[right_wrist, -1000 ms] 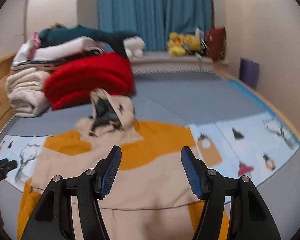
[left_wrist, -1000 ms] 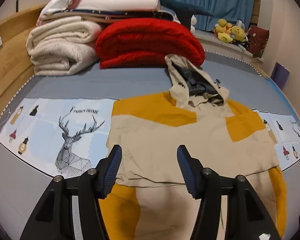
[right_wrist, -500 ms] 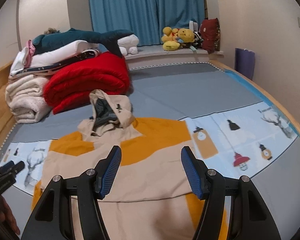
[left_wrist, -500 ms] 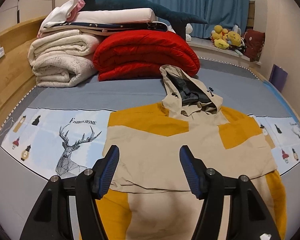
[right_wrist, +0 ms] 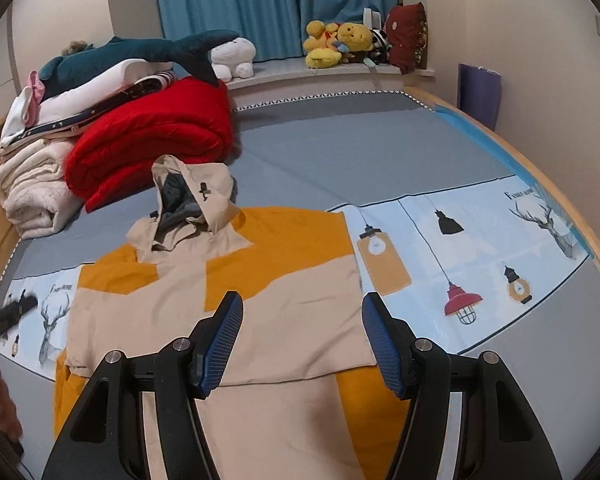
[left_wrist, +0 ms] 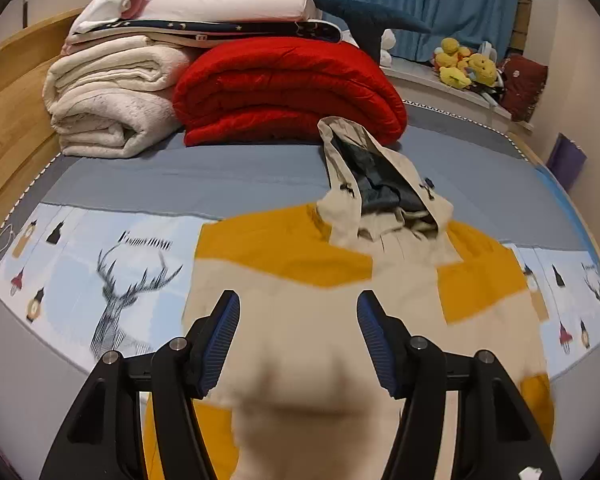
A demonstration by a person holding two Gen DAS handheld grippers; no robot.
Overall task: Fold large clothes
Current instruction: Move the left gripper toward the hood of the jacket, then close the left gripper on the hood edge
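Observation:
A beige and mustard hooded jacket (left_wrist: 300, 320) lies flat on the bed, hood (left_wrist: 374, 184) pointing to the far side, sleeves folded in across the body. It also shows in the right wrist view (right_wrist: 260, 300). My left gripper (left_wrist: 298, 340) is open and empty, hovering over the jacket's lower middle. My right gripper (right_wrist: 302, 344) is open and empty above the jacket's right lower part. The left gripper's tip shows at the left edge of the right wrist view (right_wrist: 8, 316).
A red quilt (left_wrist: 288, 88), cream blankets (left_wrist: 108, 100) and a stack with a plush shark (right_wrist: 140, 56) stand at the bed's far left. A deer-print sheet (left_wrist: 112, 280) lies under the jacket. Plush toys (right_wrist: 336, 44) sit on the window sill. Wooden bed rail (left_wrist: 8, 128) at left.
Both grippers have moved slightly over the jacket; the left view has shifted closer and is blurred by motion. The jacket lies as before. Both jaws stay open.

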